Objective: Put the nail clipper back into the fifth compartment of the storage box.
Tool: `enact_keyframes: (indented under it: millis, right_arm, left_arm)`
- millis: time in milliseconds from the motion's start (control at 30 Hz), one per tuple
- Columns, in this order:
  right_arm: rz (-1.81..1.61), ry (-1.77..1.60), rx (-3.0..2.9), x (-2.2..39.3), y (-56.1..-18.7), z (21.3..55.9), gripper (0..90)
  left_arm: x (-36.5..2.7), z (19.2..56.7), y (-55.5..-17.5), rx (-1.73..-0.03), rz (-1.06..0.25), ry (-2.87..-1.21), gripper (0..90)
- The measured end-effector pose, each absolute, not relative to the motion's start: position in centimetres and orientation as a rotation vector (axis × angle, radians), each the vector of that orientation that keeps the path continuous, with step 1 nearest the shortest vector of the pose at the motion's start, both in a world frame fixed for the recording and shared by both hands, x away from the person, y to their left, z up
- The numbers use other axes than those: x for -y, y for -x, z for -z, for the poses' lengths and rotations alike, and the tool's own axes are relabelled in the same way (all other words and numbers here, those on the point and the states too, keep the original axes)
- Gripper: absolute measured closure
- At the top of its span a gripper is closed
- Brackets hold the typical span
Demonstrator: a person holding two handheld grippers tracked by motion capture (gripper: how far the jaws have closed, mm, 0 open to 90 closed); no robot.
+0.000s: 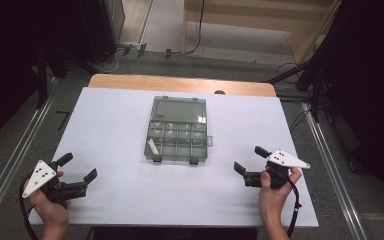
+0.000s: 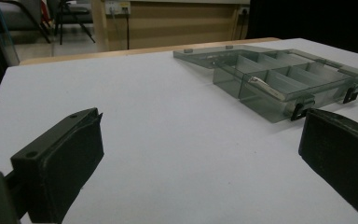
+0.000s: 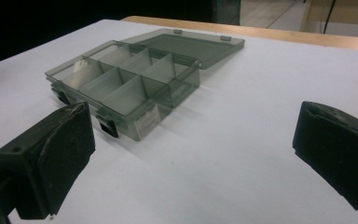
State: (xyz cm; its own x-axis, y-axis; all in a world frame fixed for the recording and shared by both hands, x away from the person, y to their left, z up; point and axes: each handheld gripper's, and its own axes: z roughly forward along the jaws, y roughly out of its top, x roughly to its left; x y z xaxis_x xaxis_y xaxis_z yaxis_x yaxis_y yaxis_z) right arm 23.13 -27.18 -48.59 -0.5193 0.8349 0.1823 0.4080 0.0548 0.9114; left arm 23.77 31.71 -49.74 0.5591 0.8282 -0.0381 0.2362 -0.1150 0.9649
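- My left gripper [image 1: 77, 168] rests low at the near left of the white table [image 1: 115, 125], jaws spread wide, holding nothing.
- My right gripper [image 1: 250, 159] sits near right — jaws likewise apart, empty.
- The grey compartment box [image 1: 177, 140] lies mid-table between them, lid [image 1: 178, 109] open flat, a small white piece [image 1: 152, 146] in its near-left compartment.

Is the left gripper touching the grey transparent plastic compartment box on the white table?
Apart. In the high view, the left gripper sits near the table's front left corner, with bare white table between it and the grey transparent plastic compartment box.
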Motion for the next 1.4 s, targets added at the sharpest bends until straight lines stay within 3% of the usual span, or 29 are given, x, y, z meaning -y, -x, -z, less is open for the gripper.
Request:
enact_keyframes:
  millis: [1400]
  right_arm:
    - [-1.416, -1.277, -1.769, 35.0, -18.3, 51.2, 0.0]
  left_arm:
    - [-31.9, 49.7, -23.7, -0.911, -0.639, -1.638, 0.0]
